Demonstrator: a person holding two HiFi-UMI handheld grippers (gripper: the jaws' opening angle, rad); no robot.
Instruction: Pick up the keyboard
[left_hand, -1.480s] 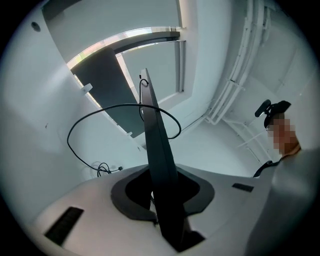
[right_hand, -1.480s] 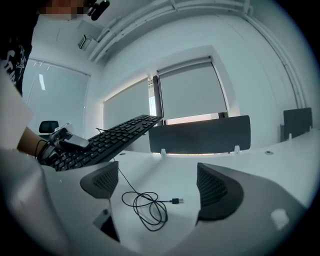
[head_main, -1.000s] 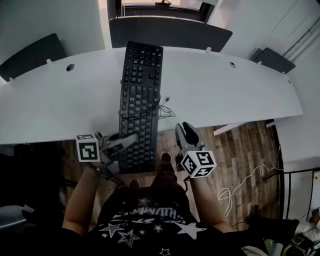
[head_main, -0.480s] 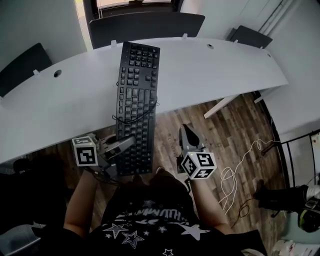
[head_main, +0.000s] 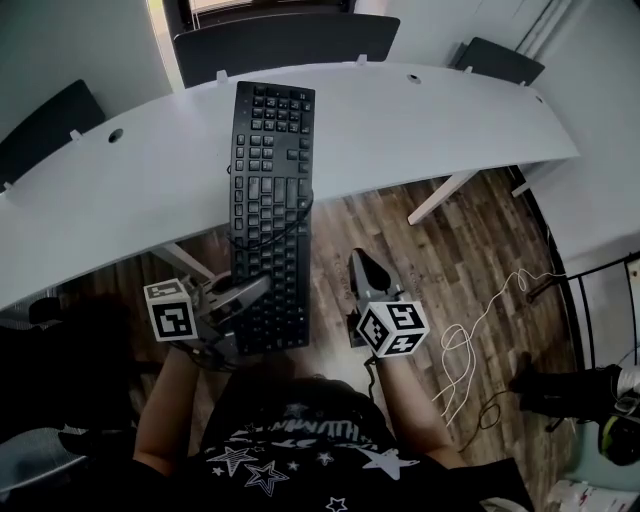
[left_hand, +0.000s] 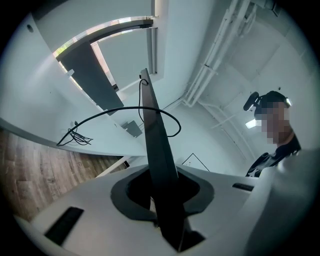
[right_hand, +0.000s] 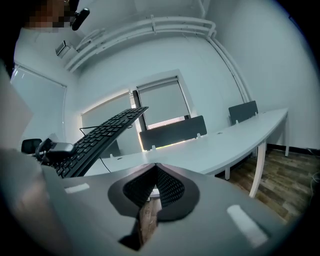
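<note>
Keyboard drawn farther off desk, black, cable looped across

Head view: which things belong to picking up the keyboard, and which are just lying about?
Job: keyboard, its cable, left hand-held gripper clamped on its near end.
Just around: white desk, dark chairs, loose wire on the floor, right hand-held gripper, shut and empty.

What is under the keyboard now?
The keyboard, clamped in the left gripper, hangs over the floor at its near end and the desk at its far end. The patches directly beneath are covered.
</note>
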